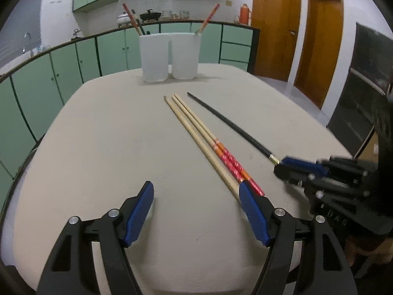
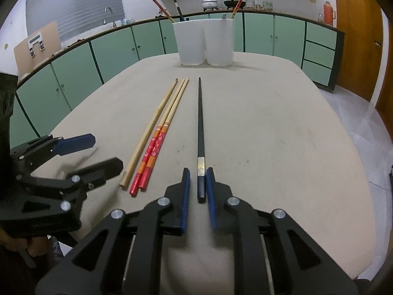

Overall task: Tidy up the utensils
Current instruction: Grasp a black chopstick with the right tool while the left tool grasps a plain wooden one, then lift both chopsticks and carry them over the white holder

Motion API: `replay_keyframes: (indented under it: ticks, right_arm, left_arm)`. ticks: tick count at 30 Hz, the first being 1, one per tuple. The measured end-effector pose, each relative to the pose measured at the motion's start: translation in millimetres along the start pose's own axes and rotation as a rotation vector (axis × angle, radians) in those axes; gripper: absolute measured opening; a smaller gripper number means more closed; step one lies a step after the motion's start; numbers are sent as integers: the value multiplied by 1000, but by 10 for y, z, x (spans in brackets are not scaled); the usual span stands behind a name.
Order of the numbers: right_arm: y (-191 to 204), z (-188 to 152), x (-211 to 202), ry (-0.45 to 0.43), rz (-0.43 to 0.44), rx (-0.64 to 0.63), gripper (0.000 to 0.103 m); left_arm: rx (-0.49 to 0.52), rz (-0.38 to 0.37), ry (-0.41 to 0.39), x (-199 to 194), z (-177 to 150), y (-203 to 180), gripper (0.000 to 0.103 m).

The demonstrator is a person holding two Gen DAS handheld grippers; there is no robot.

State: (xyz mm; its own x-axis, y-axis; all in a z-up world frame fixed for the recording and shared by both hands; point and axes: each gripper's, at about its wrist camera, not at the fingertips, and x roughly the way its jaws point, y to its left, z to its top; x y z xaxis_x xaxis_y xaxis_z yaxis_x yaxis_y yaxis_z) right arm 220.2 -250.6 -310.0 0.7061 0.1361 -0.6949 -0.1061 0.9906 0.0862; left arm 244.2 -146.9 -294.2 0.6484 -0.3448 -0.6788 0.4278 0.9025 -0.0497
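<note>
A black chopstick (image 2: 200,132) lies on the beige table (image 2: 270,127); its near end sits between the blue pads of my right gripper (image 2: 198,174), whose jaws are narrowed around it with a small gap on each side. The chopstick (image 1: 228,125) and right gripper (image 1: 282,164) also show in the left wrist view. Two red-handled chopsticks (image 2: 153,154) and a plain wooden one (image 2: 147,137) lie to the left. My left gripper (image 1: 196,191) is wide open and empty, its right pad beside the wooden chopstick's end. Two white holders (image 2: 205,41) stand at the far edge with chopsticks inside.
Green cabinets and a counter with pots and a sink run behind the table. Wooden doors (image 1: 297,36) are on the right. A cardboard board (image 2: 36,46) leans on the counter at the left.
</note>
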Motion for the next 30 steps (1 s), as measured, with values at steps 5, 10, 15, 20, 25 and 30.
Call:
replay_keyframes:
  ticks: [5, 10, 15, 20, 25, 30]
  right_arm:
    - [-7, 5, -3, 2, 5, 3, 15]
    - [-6, 2, -14, 2, 4, 3, 14]
    - [-51, 1, -26, -17, -68, 40, 6]
    - [-22, -20, -24, -18, -75, 47, 6]
    - [0, -30, -21, -26, -86, 49, 6]
    - [-22, -34, -21, -31, -122, 71, 7]
  left_arm:
    - [-12, -15, 25, 109, 15, -43, 70]
    - [12, 33, 32, 118, -22, -45, 70]
    - [-15, 49, 26, 56, -73, 50, 62]
    - [33, 35, 11, 150, -52, -44, 50]
    - [-20, 46, -22, 127, -64, 50, 7]
    - [-99, 168, -36, 63, -111, 216, 7]
